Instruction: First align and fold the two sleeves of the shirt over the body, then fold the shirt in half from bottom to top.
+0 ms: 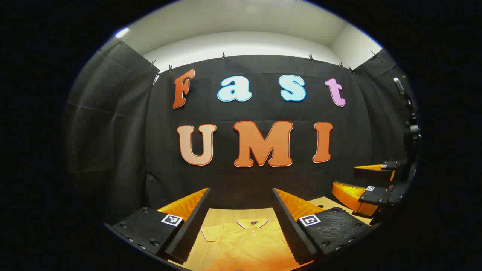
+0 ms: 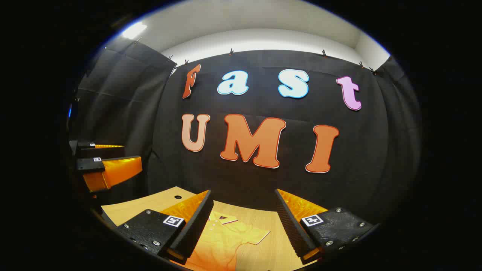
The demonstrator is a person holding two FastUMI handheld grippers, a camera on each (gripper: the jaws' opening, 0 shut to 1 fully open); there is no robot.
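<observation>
While both hand-held grippers, left (image 1: pixel 241 222) and right (image 2: pixel 243 222), hang released above the shirt (image 1: pixel 244 244), sleeves unfolded; uneven grabs risk skewed folds.

**Two grippers of the same build**

The left gripper (image 1: pixel 241 190) has two wedge-shaped fingers (image 1: pixel 188 205) with saw-toothed inner faces. Each finger sits on a flat plate (image 1: pixel 145 229) with a grained surface and round screws (image 1: pixel 154 242) near its edges. A square marker (image 1: pixel 172 219), white with a black pattern, sits on each plate at the corner nearest the finger. Beside the left gripper, the right gripper (image 2: pixel 243 192) is made the same way, with toothed wedges, screwed plates and square markers.
</observation>
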